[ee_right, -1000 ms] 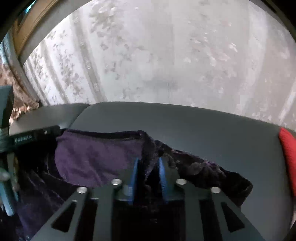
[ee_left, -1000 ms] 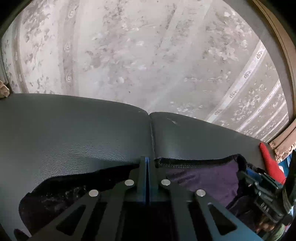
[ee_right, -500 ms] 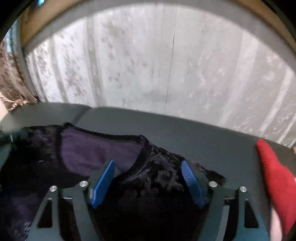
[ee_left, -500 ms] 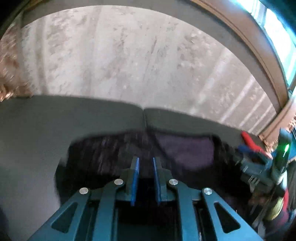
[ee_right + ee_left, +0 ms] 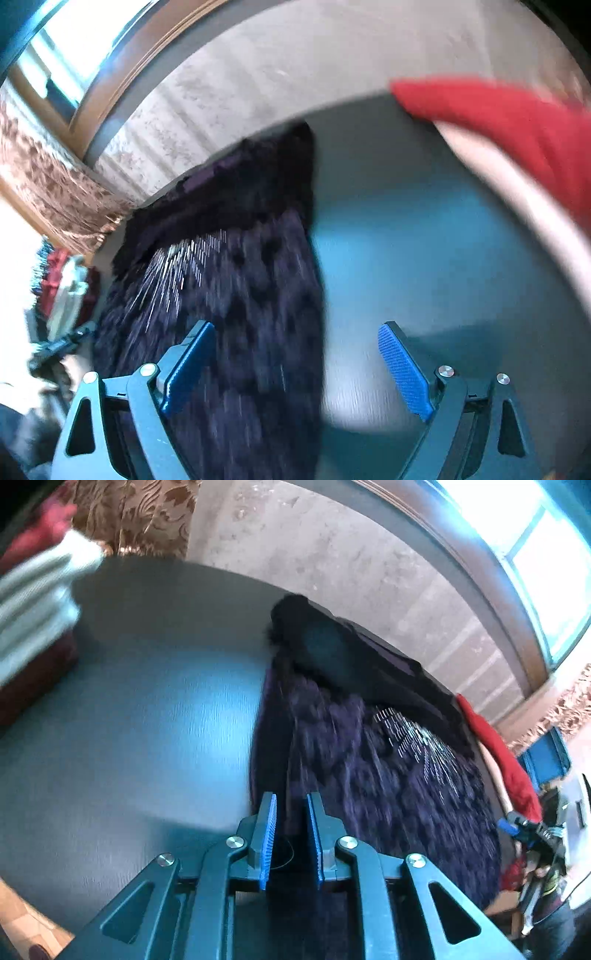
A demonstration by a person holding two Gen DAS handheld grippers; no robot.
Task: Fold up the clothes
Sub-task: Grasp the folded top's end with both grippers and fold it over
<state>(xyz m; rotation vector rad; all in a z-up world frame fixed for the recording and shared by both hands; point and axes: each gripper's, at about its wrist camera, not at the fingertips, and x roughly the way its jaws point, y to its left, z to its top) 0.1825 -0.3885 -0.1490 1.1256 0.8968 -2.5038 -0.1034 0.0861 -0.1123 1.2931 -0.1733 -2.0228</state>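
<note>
A dark purple velvet garment (image 5: 369, 746) with a patch of silver beading lies spread on the dark grey surface (image 5: 147, 720). It also shows in the right wrist view (image 5: 251, 295). My left gripper (image 5: 290, 834) is partly open, with a narrow gap between its blue pads, above the garment's near left edge and holding nothing. My right gripper (image 5: 295, 369) is wide open above the garment's near right edge, with its left pad over the cloth and its right pad over the bare surface.
A folded pale green striped and maroon stack (image 5: 33, 602) lies at the far left. A red garment (image 5: 498, 753) lies right of the dark one and fills the upper right of the right wrist view (image 5: 517, 122). A patterned wall, curtain and window stand behind.
Both grippers let go of the garment's top edge and drew back toward its near end. The right jaws opened wide and the left jaws opened a little. The views are tilted and blurred.
</note>
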